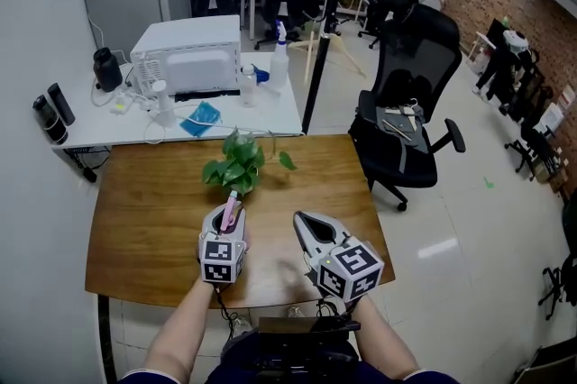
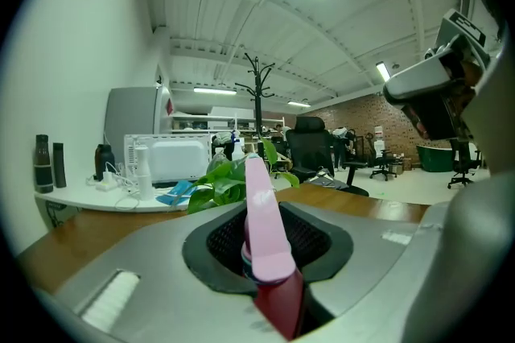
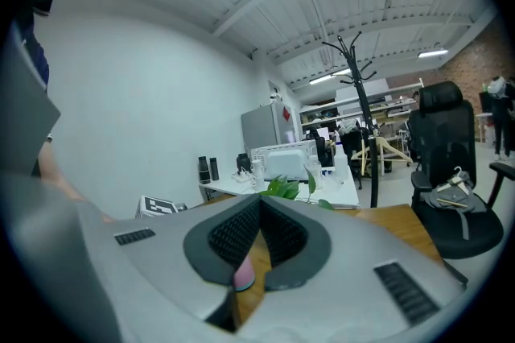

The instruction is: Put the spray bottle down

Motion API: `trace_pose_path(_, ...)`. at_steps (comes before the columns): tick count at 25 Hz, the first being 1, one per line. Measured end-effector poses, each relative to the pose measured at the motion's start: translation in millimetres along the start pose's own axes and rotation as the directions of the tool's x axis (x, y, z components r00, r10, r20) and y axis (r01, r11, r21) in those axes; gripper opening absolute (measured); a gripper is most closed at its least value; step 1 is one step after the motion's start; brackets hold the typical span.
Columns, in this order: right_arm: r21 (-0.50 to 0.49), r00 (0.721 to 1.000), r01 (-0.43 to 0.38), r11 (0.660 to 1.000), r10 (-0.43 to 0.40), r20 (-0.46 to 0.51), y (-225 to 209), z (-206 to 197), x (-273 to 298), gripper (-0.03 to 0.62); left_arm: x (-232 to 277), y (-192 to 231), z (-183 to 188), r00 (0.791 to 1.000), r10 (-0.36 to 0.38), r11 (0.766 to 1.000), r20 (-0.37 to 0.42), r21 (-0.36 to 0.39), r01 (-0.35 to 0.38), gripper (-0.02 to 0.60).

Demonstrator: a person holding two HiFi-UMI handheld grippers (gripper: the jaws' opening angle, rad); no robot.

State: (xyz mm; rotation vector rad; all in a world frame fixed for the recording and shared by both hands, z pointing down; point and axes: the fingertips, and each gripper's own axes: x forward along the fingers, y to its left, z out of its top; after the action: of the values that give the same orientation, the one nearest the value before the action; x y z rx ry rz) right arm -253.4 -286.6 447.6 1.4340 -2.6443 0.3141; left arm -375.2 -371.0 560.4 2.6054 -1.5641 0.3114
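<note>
The spray bottle (image 1: 233, 204), with a pink top and a dark red body (image 2: 261, 229), stands between the jaws of my left gripper (image 1: 230, 216), which is shut on it. It hangs low over the wooden table (image 1: 144, 211), just in front of a small green plant (image 1: 236, 162). In the left gripper view the pink top rises out of the black pads (image 2: 221, 245) and hides part of the plant (image 2: 221, 184). My right gripper (image 1: 306, 227) sits beside it on the right, its jaws meeting at the tips. A small pink piece (image 3: 244, 275) shows low in its gap; I cannot tell what it is.
Behind the wooden table stands a white table (image 1: 270, 116) with a microwave (image 1: 187, 56), a clear spray bottle (image 1: 279, 58), dark flasks (image 1: 52, 116) and cables. A coat stand pole (image 1: 325, 31) and a black office chair (image 1: 410, 103) stand at the right.
</note>
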Motion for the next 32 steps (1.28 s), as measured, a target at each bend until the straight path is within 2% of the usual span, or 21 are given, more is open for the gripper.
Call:
trace_pose_path(2, 0.005, 1.000, 0.002, 1.000, -0.002, -0.001, -1.8, -1.2, -0.6, 0.006, -1.9, -3.4, -2.5, 1.000, -0.001, 1.000, 0.009, 0.002, 0.001, 0.115)
trace_pose_path(7, 0.009, 1.000, 0.000, 1.000, 0.000, 0.002, -3.9, -1.9, 0.9, 0.006, -3.1, -13.6, -3.5, 0.999, -0.013, 0.998, 0.034, 0.064, 0.011, 0.118)
trace_pose_path(11, 0.012, 1.000, -0.005, 1.000, 0.005, 0.003, -5.6, -1.4, 0.8, 0.006, -3.5, -13.3, -8.6, 1.000, -0.015, 0.998, 0.016, 0.060, 0.014, 0.132)
trace_pose_path(13, 0.014, 1.000, -0.007, 1.000, 0.007, 0.006, -6.1, -0.3, 0.5, 0.006, -3.2, -13.3, -10.7, 1.000, -0.019, 0.999, -0.001, 0.047, 0.019, 0.160)
trace_pose_path(17, 0.014, 1.000, -0.016, 1.000, 0.016, 0.006, -6.2, -0.1, 2.3, 0.006, -6.2, -13.4, -19.9, 0.999, -0.030, 1.000, -0.028, 0.007, 0.031, 0.291)
trace_pose_path(19, 0.015, 1.000, -0.020, 1.000, 0.020, 0.006, -6.2, 0.3, 3.3, 0.006, -12.1, -10.6, -22.3, 0.999, -0.020, 1.000, -0.035, -0.009, 0.020, 0.331)
trace_pose_path(24, 0.038, 1.000, -0.027, 0.999, 0.027, -0.003, -8.6, -8.1, 2.4, 0.005, -51.8, -5.4, -16.9, 1.000, -0.006, 0.999, -0.006, -0.053, 0.005, 0.331)
trace_pose_path(25, 0.046, 1.000, -0.024, 0.999, 0.024, -0.004, -10.4, -10.3, 2.4, 0.005, -62.0, -3.8, -13.3, 1.000, -0.001, 0.998, -0.003, -0.069, 0.001, 0.318)
trace_pose_path(27, 0.068, 1.000, -0.018, 0.998, 0.018, 0.000, -14.3, -12.9, 2.1, 0.005, -81.3, 1.8, -6.5, 1.000, 0.025, 0.993, 0.002, -0.114, -0.024, 0.198)
trace_pose_path(32, 0.091, 0.998, -0.056, 0.994, 0.054, 0.025, -11.5, -12.1, 2.3, 0.005, -114.7, 17.6, 20.5, 0.993, 0.100, 0.976, 0.062, -0.199, -0.086, 0.017)
